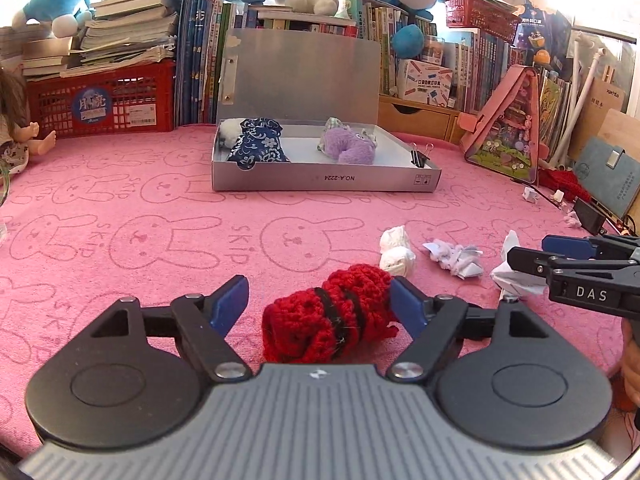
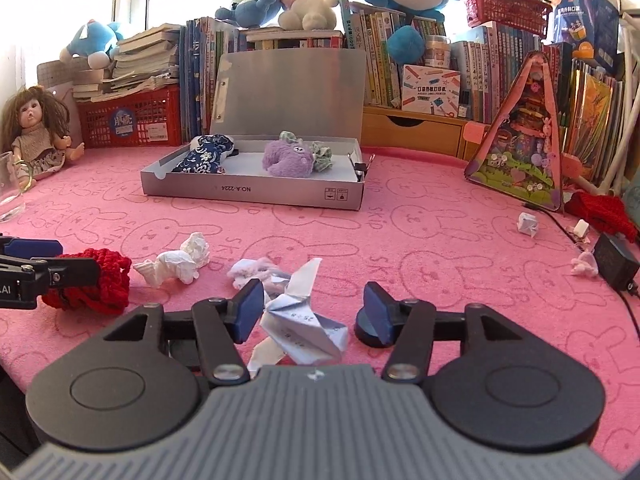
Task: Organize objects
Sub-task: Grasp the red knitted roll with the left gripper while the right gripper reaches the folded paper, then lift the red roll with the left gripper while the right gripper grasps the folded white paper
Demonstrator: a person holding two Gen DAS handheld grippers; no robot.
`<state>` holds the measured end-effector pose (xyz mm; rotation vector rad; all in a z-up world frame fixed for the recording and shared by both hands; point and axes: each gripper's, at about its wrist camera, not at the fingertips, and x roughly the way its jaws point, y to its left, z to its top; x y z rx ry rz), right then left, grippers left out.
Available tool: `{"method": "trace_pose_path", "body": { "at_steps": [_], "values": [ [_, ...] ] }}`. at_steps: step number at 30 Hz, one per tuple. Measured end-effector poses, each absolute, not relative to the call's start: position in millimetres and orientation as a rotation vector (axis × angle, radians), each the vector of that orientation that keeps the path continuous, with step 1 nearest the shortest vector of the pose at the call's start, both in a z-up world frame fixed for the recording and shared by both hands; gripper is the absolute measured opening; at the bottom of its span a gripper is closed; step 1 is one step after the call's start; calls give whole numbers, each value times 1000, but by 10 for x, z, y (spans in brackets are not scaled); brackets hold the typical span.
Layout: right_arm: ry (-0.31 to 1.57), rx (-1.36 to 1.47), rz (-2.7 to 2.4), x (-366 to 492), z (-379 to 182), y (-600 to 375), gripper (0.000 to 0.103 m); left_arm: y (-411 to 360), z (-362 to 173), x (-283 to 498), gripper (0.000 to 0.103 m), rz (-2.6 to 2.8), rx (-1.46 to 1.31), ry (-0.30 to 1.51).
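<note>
Red knit piece lay on the pink cloth of the desk, between the fingers of my left hand-held gripper. Right pad touched the yarn, left pad stood clear, so jaws open, no grip. Folded paper sat between the fingers of my right hand-held gripper, left pad about touching, right pad well apart; open too, nothing held. White tissue wads and a crumpled scrap lay between the two. Open grey box was further back, already holding a blue floral pouch and a purple plush. My judgement: centre the knit before closing, squeeze mid-body, since soft yarn may slip or snag. Grip the paper lightly.
</note>
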<state>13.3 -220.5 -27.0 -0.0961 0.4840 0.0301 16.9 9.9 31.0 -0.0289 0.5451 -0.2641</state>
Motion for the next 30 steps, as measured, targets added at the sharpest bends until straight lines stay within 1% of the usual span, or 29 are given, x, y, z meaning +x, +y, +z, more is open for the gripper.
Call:
{"method": "trace_pose_path", "body": {
  "at_steps": [2,3,4,6,7,8,10,23,27,30],
  "values": [
    [466,-138,15,91,-254,-2156,70,75,336,139,83,-250,-24,549],
    [460,-153,4,72,-245,-2123,70,52,351,106,87,-243,-36,546],
    [455,-159,-9,52,-245,-2094,70,39,360,81,93,-237,-50,541],
    [439,-150,-47,22,-265,-2033,74,-31,362,-5,99,-212,-83,500],
    [432,-141,-60,16,-282,-2001,81,-72,358,-34,100,-195,-85,480],
    [430,-132,-61,14,-303,-1970,83,-113,350,-53,100,-184,-80,466],
    [442,-123,-64,31,-352,-1908,85,-206,325,-56,100,-180,-50,468],
    [531,14,-168,258,-559,-1936,84,-268,161,142,100,-91,-107,567],
    [532,41,-193,238,-585,-1939,81,-324,132,192,101,-54,-130,583],
    [551,35,-183,251,-610,-1916,71,-368,101,230,101,-31,-114,586]
  ]
}}
